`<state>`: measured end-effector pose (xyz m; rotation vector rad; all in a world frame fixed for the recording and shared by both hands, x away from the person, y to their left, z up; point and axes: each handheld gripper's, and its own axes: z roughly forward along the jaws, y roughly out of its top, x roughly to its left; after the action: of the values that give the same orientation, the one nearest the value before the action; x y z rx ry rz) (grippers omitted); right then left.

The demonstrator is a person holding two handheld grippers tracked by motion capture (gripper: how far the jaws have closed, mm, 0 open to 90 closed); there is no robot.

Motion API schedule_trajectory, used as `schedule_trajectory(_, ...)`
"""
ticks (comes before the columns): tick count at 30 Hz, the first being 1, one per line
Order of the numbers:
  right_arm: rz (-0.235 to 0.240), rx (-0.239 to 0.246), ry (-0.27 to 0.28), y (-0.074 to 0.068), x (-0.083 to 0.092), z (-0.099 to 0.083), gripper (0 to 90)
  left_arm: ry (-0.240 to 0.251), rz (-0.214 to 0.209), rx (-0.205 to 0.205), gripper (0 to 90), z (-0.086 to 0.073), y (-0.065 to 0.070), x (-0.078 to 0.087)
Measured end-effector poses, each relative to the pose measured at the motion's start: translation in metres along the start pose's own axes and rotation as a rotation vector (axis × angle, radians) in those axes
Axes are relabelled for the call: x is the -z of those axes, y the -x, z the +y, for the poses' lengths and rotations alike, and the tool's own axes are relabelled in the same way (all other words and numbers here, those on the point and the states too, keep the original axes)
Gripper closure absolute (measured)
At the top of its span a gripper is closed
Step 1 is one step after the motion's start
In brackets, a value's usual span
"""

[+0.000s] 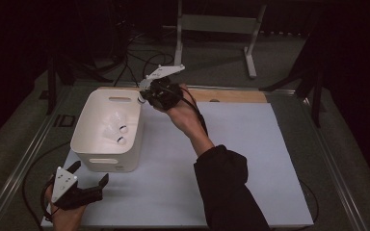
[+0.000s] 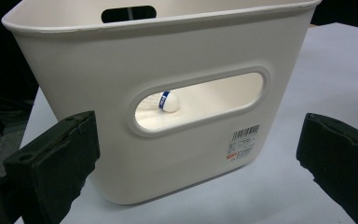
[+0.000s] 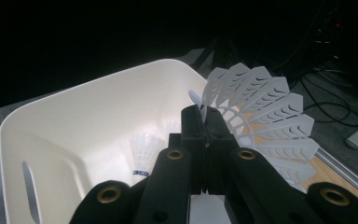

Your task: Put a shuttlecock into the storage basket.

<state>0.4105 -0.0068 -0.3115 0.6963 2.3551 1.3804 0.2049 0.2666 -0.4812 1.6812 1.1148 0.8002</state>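
Note:
A white plastic bin (image 1: 107, 162) stands on the left part of a pale mat (image 1: 250, 159). Two white shuttlecocks (image 1: 117, 131) lie inside it; one (image 2: 168, 101) shows through the handle slot, one (image 3: 143, 154) in the right gripper view. My right gripper (image 1: 144, 96) hovers at the bin's far right corner, just above the rim. In its own view, the right gripper (image 3: 204, 116) is shut on another white shuttlecock (image 3: 265, 116), whose skirt fans out behind the jaws. My left gripper (image 1: 90, 172) rests by the bin's near wall (image 2: 121, 154), open, nothing between its jaws.
A wooden strip (image 1: 231, 95) runs along the table's far edge. Beyond it stand a white metal frame (image 1: 217, 24) and loose cables (image 1: 139, 62) on the floor. The person's dark sleeve (image 1: 226, 192) crosses the mat's middle. The mat's right half lies bare.

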Motion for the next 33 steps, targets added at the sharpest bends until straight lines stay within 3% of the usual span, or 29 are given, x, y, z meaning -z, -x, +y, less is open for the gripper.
schedule_trajectory(33,0.056,0.052,-0.009,-0.023,-0.016,0.001,89.1,0.0,-0.001,-0.001,0.2,0.0,0.0,0.0)
